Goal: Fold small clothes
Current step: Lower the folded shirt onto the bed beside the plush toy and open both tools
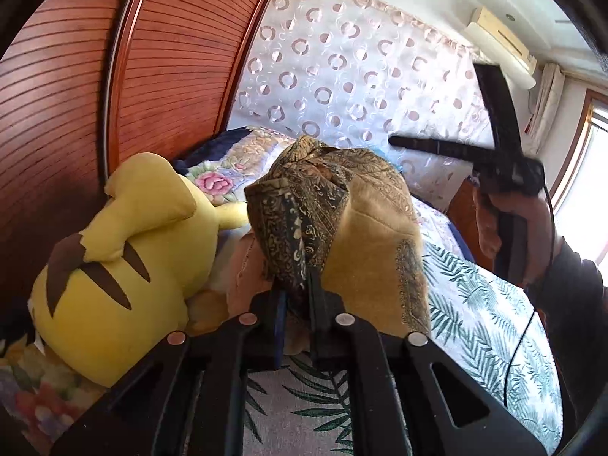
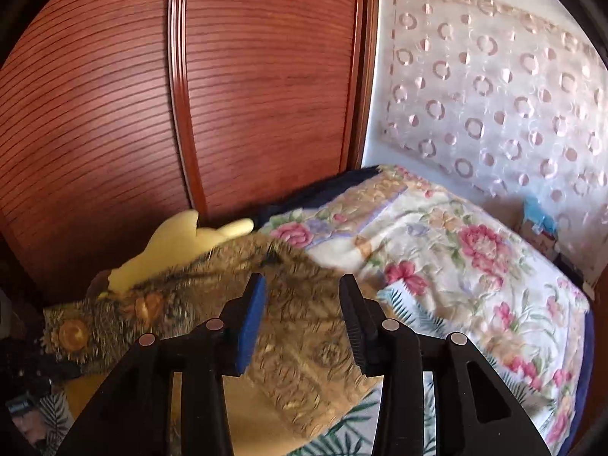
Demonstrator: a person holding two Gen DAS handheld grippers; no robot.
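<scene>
Pinching the patterned cloth (image 1: 334,205), left tongs (image 1: 300,296) clamp it; right tongs (image 2: 302,319) gape wide.

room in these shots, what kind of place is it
Most likely a bedroom: a bed with a floral quilt, a wooden wardrobe beside it, and a yellow plush toy on the bed.
</scene>
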